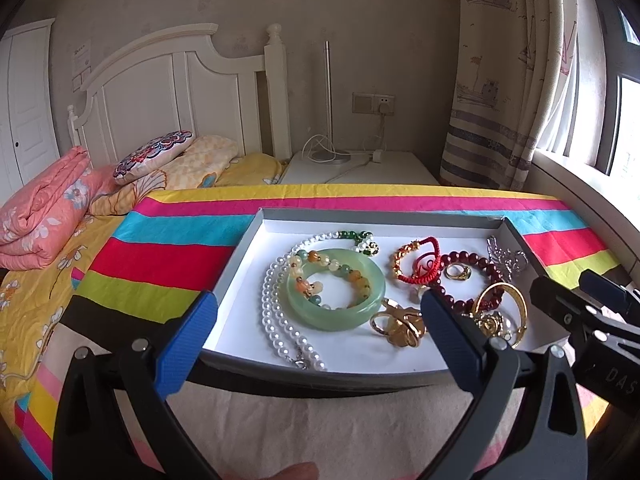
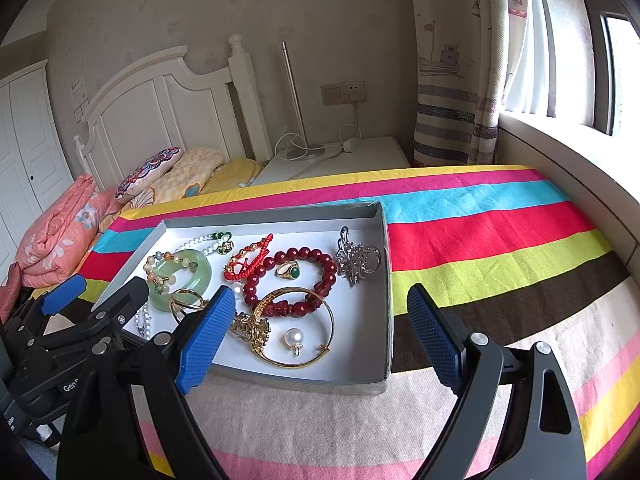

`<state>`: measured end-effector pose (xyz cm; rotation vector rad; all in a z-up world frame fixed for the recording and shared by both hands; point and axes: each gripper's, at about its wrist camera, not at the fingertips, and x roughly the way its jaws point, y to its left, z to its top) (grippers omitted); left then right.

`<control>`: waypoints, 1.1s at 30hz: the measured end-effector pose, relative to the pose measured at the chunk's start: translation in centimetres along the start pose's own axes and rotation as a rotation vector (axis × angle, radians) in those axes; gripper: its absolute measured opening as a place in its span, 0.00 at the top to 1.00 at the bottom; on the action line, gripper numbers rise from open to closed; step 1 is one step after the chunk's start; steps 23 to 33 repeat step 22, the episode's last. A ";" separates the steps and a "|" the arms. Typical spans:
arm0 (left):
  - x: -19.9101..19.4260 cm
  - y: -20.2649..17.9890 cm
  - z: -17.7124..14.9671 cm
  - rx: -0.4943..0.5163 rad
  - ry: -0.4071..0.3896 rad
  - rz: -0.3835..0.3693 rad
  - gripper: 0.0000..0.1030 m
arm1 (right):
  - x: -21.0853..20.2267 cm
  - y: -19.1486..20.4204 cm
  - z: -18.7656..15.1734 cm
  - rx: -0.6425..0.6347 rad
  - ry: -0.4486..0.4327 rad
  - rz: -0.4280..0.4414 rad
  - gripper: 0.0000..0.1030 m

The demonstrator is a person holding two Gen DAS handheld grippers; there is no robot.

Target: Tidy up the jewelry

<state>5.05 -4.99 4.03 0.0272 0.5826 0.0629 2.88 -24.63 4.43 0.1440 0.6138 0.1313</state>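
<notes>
Two grippers hover with jaws spread wide, holding nothing. Just ahead of the left gripper (image 1: 320, 320) lies a grey tray (image 1: 240, 240) of jewelry, a green bangle (image 1: 336, 292) nearest. The right gripper (image 2: 320, 320) faces the tray's right corner and a gold hoop (image 2: 296, 328).

A home bedroom: white headboard (image 1: 176, 92), folded quilt (image 1: 40, 216), pillows (image 1: 152, 156), nightstand (image 1: 360, 168), boat-print curtain (image 1: 500, 80).

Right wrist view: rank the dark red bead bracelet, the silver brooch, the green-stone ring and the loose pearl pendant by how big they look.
1. dark red bead bracelet
2. silver brooch
3. green-stone ring and pearl pendant: these look alike, and the pendant lies nearer the camera, so no ranking.
</notes>
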 end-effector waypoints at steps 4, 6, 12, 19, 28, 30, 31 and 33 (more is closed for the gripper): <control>0.2 0.1 -0.3 0.005 0.031 0.021 0.02 | -0.3 -0.1 0.0 0.004 -0.008 0.008 0.18; -0.3 0.2 -0.5 0.004 0.017 0.036 0.02 | -0.4 -0.2 0.0 0.009 -0.012 0.011 0.18; -1.5 0.8 -0.6 -0.017 -0.037 0.054 0.02 | -0.8 -0.4 -0.1 0.007 -0.009 0.010 0.17; -2.7 1.2 -1.0 -0.007 -0.003 0.008 0.02 | -1.7 0.7 -1.1 -0.050 0.021 0.014 0.17; -3.2 1.1 -1.8 0.007 0.062 0.000 0.02 | -2.4 1.5 -1.9 -0.091 0.045 0.022 0.16; -3.2 1.1 -1.8 0.007 0.062 0.000 0.02 | -2.4 1.5 -1.9 -0.091 0.045 0.022 0.16; -3.2 1.1 -1.8 0.007 0.062 0.000 0.02 | -2.4 1.5 -1.9 -0.091 0.045 0.022 0.16; -3.2 1.1 -1.8 0.007 0.062 0.000 0.02 | -2.4 1.5 -1.9 -0.091 0.045 0.022 0.16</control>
